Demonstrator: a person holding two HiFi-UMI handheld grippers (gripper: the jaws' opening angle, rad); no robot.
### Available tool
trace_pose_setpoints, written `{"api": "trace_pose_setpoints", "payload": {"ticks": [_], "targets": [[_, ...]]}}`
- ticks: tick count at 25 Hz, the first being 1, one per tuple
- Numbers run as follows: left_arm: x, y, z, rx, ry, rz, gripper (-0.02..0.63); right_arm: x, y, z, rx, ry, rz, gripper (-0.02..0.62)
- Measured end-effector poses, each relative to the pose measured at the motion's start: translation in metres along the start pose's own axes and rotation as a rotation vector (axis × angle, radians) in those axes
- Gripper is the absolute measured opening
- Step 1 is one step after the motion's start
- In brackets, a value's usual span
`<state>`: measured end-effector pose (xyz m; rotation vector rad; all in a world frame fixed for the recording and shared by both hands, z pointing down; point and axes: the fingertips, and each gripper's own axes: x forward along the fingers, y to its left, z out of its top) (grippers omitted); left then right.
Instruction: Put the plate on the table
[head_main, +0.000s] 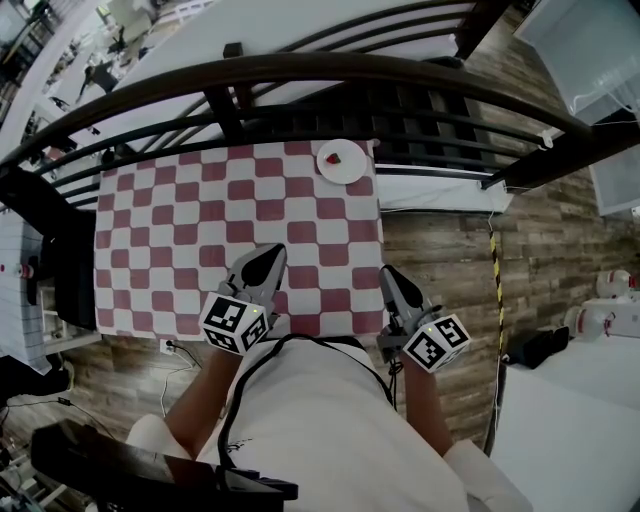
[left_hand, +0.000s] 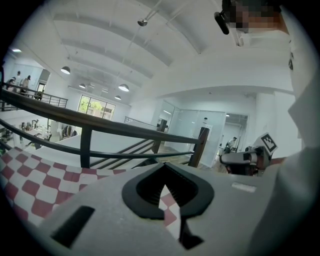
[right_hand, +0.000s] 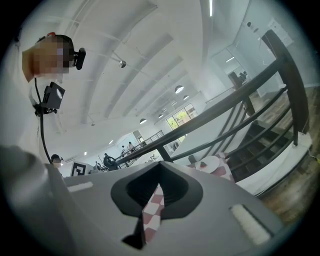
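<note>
A small white plate (head_main: 342, 162) with a bit of red food on it rests on the far right corner of the red-and-white checked table (head_main: 180, 230). The right gripper view shows that plate (right_hand: 210, 163) ahead and to the right. My left gripper (head_main: 270, 250) hovers over the table's near edge, shut and empty. My right gripper (head_main: 388, 272) is just off the near right corner, also shut with nothing in it. Both are held close to the person's body, far from the plate. In their own views the left gripper's (left_hand: 163, 166) and right gripper's (right_hand: 160, 164) tips meet.
A dark curved railing (head_main: 300, 75) runs right behind the table, with stairs (head_main: 430, 120) beyond it. Wooden floor (head_main: 440, 250) lies to the right of the table. White bins (head_main: 585, 50) stand at the far right. Black furniture (head_main: 60, 270) borders the table's left side.
</note>
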<state>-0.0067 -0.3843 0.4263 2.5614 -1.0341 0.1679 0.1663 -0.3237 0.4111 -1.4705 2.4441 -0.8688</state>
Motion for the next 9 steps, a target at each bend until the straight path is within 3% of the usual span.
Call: {"api": "trace_pose_setpoints", "payload": {"ticks": [9], "targets": [[0.0082, -0.008, -0.0013, 0.0, 0.001, -0.005, 0.006, -0.0065, -0.0084, 0.0033, -0.001, 0.002, -0.002, 0.006]]}}
